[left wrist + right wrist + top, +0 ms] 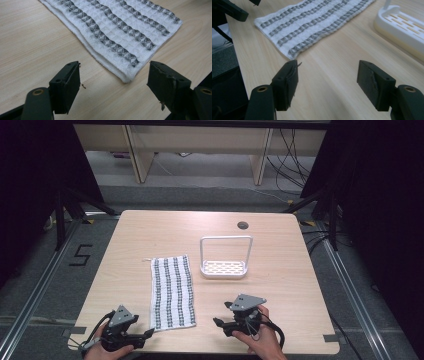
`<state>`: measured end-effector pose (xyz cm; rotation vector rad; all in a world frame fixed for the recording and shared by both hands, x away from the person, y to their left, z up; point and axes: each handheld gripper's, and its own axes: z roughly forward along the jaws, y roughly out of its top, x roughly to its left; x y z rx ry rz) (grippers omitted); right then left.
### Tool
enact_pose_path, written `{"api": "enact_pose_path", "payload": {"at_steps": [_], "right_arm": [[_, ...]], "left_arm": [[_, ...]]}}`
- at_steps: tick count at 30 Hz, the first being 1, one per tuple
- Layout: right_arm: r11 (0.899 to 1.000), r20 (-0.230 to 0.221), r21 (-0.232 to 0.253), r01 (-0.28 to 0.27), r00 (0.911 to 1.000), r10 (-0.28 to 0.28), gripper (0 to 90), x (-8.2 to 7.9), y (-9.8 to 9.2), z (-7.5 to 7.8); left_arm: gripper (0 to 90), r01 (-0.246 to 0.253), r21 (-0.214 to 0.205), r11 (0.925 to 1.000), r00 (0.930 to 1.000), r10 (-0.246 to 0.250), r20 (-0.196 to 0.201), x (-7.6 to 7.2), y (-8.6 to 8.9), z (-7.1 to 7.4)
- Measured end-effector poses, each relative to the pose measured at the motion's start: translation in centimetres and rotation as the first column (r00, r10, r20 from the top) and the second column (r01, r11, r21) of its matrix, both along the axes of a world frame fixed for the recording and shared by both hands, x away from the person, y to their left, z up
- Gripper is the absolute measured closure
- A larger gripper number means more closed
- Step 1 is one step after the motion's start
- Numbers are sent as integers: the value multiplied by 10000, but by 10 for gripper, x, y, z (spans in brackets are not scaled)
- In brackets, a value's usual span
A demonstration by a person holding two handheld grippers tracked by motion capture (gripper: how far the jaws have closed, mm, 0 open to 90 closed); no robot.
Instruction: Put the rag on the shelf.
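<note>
floor (200,185): grey carpet | wood bench legs (139,155) | cables (292,160) | black curtains (30,170)

Both hands are resting low at the near table edge. The left gripper (148,332) is pointing rightward with its jaws standing apart and nothing between them. The right gripper (216,321) is pointing leftward, toward the other, its jaws likewise parted and gripping nothing, the fingers of the right hand (260,336) wrapping its body.

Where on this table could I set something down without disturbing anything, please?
Bare wood lies left of the striped towel, behind the white rack toward the cable hole, and right of the rack. The near edge is crowded by both grippers.
</note>
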<state>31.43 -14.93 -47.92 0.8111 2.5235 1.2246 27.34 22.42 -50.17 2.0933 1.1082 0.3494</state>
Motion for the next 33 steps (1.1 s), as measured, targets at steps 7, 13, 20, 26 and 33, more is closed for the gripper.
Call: {"api": "enact_pose_path", "payload": {"at_steps": [7,13,20,26,33], "right_arm": [[9983,-9,-184,-547,9985,547,377,1,24,-1],[9940,-75,-490,-981,9952,979,405,3,43,-6],[9885,-107,-812,-1277,9918,1272,435,8,62,-12],[9840,-122,-990,-1482,9890,1477,458,9,74,-17],[9799,-130,-1125,-1646,9863,1642,461,9,83,-20]], "left_arm": [[269,45,-256,9997,10000,-45,34,-2,-6,-1],[294,400,46,9992,9992,-400,36,-3,-8,0],[336,580,256,9980,9983,-582,53,-2,-19,-1],[371,827,494,9953,9965,-832,80,-1,-23,-3],[404,813,482,9955,9967,-816,25,0,-24,-5]]}}
